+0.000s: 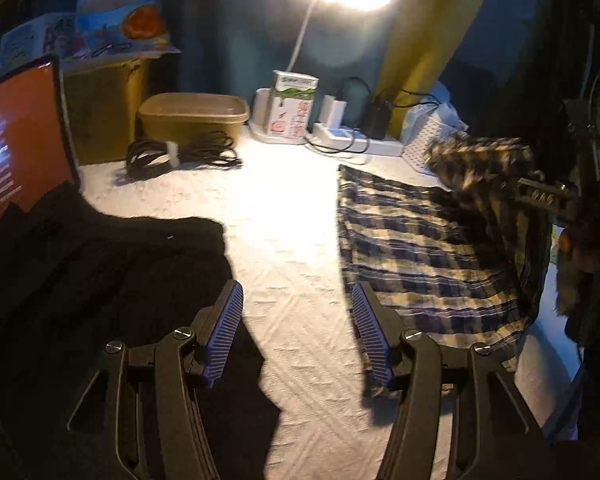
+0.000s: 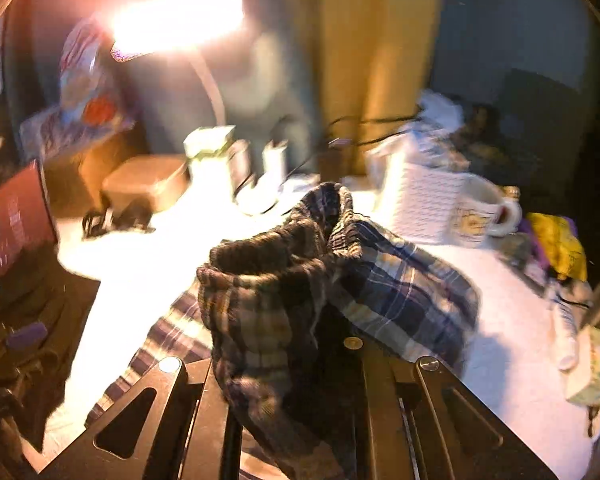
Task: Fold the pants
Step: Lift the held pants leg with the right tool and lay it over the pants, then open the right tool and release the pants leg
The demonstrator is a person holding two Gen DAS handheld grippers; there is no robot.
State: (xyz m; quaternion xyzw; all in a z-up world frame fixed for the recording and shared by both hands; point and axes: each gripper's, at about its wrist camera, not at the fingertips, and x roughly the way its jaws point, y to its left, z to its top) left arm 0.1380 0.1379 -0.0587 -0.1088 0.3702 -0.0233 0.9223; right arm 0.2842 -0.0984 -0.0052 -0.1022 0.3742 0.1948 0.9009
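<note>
The pants (image 1: 428,248), a plaid pair, lay on the white cover (image 1: 284,240) at the right of the left wrist view, partly spread flat, with one end raised off the surface. The right gripper (image 2: 296,364) was clenched on that raised end: in its own view the gathered waistband (image 2: 284,240) bunched up directly above the closed jaws, and cloth hung on both sides of them. The left wrist view showed the same lifted cloth at its far right edge.

The left gripper (image 1: 298,336) stood released, its blue pads (image 1: 224,332) apart with nothing between them. It hovered over bare cover, just beside the near edge of the pants and not touching them.

Judged from this layout, the task was at an early-to-middle stage. One end was in transit for a fold, but no finished fold was visible, and the flat portion showed wrinkles. Remaining work likely included laying the held end over the flat portion, aligning the edges, and making at least one further fold.

The right wrist view was blurred, so fine detail of the grasp could not be confirmed.
</note>
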